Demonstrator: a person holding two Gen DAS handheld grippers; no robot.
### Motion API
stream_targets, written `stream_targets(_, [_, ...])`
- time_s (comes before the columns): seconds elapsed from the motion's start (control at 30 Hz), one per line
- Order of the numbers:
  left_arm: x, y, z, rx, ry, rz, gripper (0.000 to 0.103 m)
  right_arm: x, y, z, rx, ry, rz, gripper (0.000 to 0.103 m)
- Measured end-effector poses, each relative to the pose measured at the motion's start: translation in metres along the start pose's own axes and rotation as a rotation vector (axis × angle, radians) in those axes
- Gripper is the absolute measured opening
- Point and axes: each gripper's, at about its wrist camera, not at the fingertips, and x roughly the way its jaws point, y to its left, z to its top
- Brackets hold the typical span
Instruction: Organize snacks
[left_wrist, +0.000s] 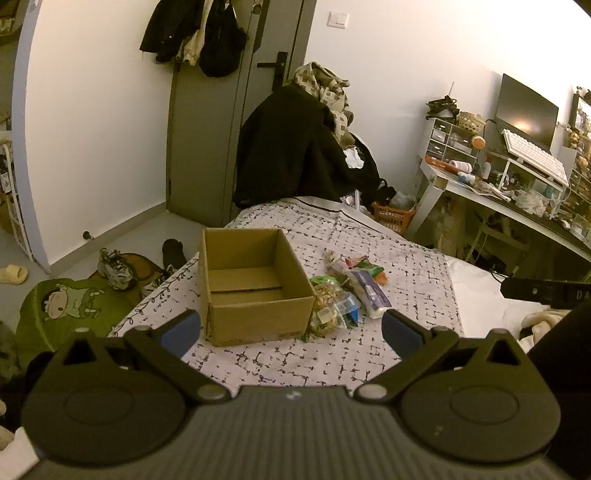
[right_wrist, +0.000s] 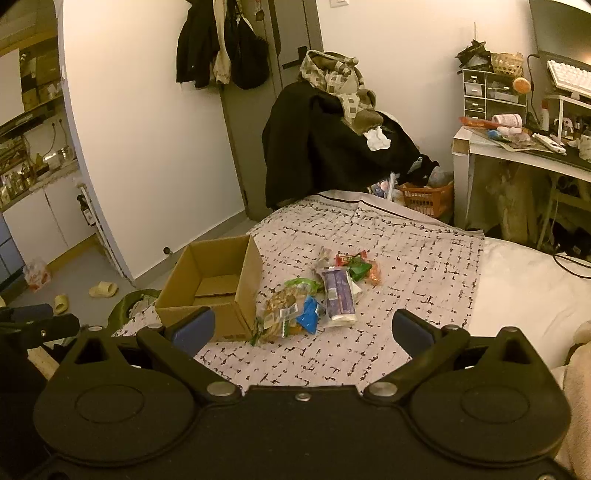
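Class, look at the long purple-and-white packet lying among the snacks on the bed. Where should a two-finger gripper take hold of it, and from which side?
Grip the purple-and-white packet across its narrow width near the middle, coming down from above. It lies flat with its long axis running away from the camera, and its right edge is clear, while other packets crowd its left.

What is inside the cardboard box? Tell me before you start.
The cardboard box holds no snacks: only its bare bottom flaps show. The near wall hides the strip of floor just behind it. The snack packets all lie outside, on the patterned cloth beside it.
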Motion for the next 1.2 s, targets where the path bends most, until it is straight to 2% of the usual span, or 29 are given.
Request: stream_targets(1.2, [0.0010,-0.0033,0.0020,0.030,-0.002,0.026,0.103,0.0001,0.0035,0.0034,-0.025,-0.005,0.036,0.103])
